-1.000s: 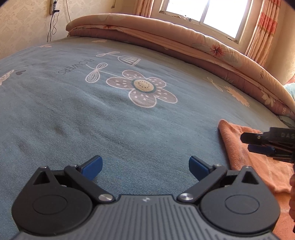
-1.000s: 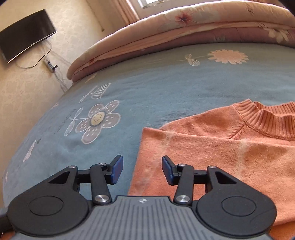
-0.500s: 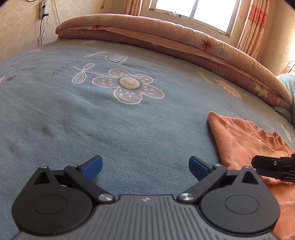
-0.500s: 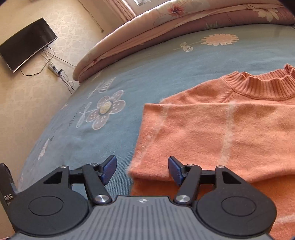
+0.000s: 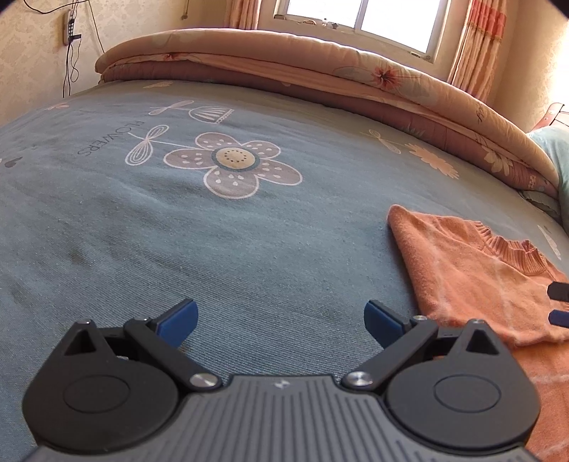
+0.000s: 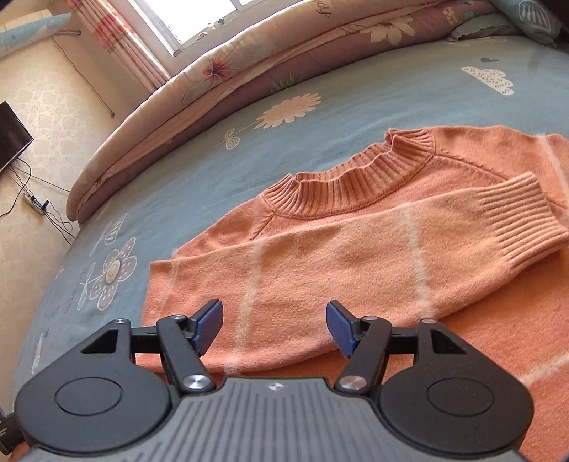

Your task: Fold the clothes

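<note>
Orange knit fills the right wrist view: the sweater [image 6: 355, 248] lies flat on the blue-grey bedspread [image 6: 213, 149], ribbed collar [image 6: 352, 184] at twelve o'clock, one sleeve folded across the chest with its ribbed cuff [image 6: 515, 220] at two o'clock. The right gripper [image 6: 274, 328] hangs over the sleeve, jaws apart and just been opening, pads pressing nothing. A rolled floral quilt [image 6: 249, 60] bounds the far side, and a power strip [image 6: 35, 204] lies on the floor at nine o'clock.

From the left wrist view, the left gripper [image 5: 281, 320] hangs over bare bedspread [image 5: 249, 248], jaws wide and empty (nothing blocks them). The sweater [image 5: 462, 277] lies at three o'clock, a printed flower [image 5: 234, 165] at twelve, the quilt [image 5: 320, 67] and window [image 5: 359, 21] beyond.
</note>
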Tool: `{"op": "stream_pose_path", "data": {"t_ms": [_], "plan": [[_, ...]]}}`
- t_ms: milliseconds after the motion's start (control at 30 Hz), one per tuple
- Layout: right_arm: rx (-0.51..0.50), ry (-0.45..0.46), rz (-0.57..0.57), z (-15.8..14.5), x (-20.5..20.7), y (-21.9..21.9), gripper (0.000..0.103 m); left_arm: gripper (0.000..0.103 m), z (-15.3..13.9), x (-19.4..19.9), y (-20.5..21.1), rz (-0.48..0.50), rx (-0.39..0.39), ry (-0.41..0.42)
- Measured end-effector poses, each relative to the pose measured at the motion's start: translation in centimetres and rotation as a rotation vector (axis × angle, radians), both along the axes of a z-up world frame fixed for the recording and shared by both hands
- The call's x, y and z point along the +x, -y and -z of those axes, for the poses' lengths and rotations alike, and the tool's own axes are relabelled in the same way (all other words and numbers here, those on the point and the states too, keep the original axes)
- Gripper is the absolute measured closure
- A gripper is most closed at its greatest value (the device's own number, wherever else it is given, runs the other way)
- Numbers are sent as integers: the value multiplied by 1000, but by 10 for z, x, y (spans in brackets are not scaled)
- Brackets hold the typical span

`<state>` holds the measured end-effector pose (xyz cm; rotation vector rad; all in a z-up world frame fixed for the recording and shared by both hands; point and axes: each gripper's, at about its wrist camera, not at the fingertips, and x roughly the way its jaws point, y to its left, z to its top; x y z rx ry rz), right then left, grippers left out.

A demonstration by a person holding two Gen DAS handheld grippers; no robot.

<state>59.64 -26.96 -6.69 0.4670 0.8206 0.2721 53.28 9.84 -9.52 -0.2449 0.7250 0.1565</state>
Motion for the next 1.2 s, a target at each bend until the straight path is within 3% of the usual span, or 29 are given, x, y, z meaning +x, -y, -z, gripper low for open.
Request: {"op": "stream_pose_path", "data": {"t_ms": [333,467,600,700,767,900,1067,1200], "plan": [[125,32,-79,1,65,-39,29,4,4,2,0,-2,6,-14],[73,33,-71,15,77,-43,29,4,4,2,-1,-5,0,-14],[27,26,19,20,76,-9,30,4,4,2,-1,-3,-3,-13],[-57,48,128,10,61,23,29,4,4,2,1,0,0,-14],[-68,50,139,5,50,37,29,4,3,2,3,5,6,-13],[56,46,66,3,35,45,23,4,4,4,10,18,28,-16],[153,24,-33,9,47,17,22,4,7,7,19,38,56,-28],[109,-8,-49,20,54,8,22,4,10,8,25,52,88,-41]]}}
